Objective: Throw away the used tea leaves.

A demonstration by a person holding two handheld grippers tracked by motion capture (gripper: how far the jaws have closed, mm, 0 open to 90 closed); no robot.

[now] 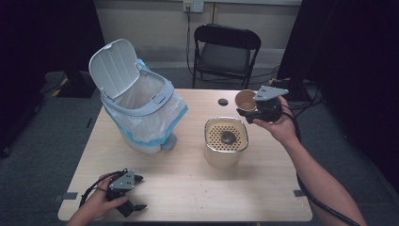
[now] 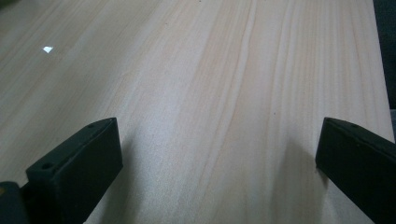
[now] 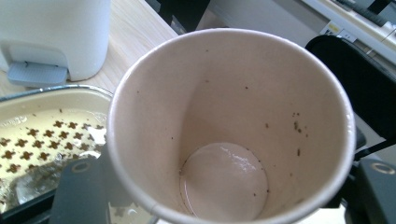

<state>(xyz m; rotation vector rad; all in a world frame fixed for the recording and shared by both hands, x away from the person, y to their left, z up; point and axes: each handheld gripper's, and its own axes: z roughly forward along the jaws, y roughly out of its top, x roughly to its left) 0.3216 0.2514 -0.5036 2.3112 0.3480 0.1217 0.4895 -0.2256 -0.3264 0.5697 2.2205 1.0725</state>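
My right gripper is held above the table's back right and is shut on a paper cup. The cup lies tipped on its side, mouth toward the bin. In the right gripper view the paper cup sits between the black fingers; its inside carries dark specks and a wet bottom. Just below it stands a cream container with a perforated strainer insert and a dark lump at its centre. My left gripper rests open on the table's front left, with bare wood between its jaws.
A white pedal bin with its lid up and a plastic liner stands at the table's back left. A small dark round thing lies near the far edge. A black folding chair stands behind the table.
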